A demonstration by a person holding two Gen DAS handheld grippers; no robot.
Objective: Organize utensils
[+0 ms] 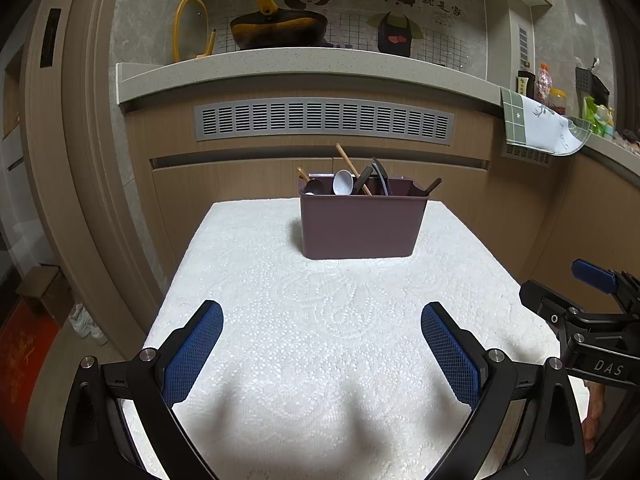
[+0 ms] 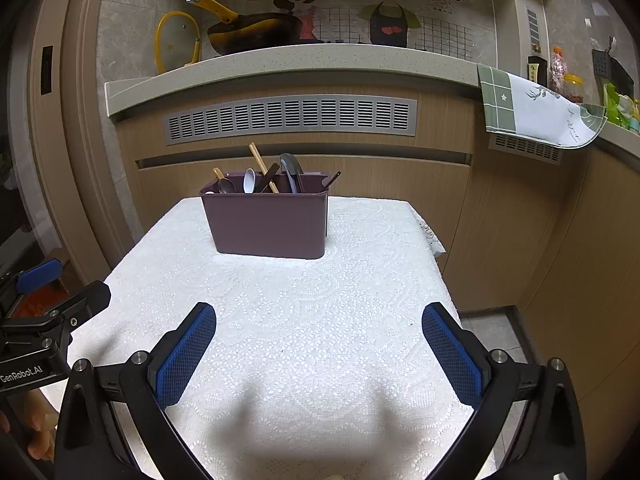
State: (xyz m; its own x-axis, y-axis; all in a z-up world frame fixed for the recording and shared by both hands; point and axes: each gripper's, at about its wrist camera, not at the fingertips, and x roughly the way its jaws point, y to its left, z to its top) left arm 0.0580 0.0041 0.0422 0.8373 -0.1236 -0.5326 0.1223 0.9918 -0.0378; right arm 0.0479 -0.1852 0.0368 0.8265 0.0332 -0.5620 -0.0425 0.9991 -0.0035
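A maroon plastic utensil bin [image 1: 362,226] stands at the far end of a table with a white lace cloth [image 1: 320,340]; it also shows in the right wrist view [image 2: 270,224]. Inside it stand a white spoon [image 1: 343,182], wooden chopsticks [image 1: 352,168], dark ladles and black utensils [image 1: 380,174]. My left gripper [image 1: 322,320] is open and empty over the near cloth. My right gripper [image 2: 319,320] is open and empty too, beside the left one, which shows at the left edge [image 2: 48,304] of the right wrist view.
Behind the table runs a wooden cabinet with a grey vent grille [image 1: 324,120] under a stone counter [image 1: 300,68]. A wok [image 1: 276,30] and a lid sit on it. A green-white towel [image 1: 536,124] hangs at the right, near bottles. Floor lies to the right [image 2: 492,332].
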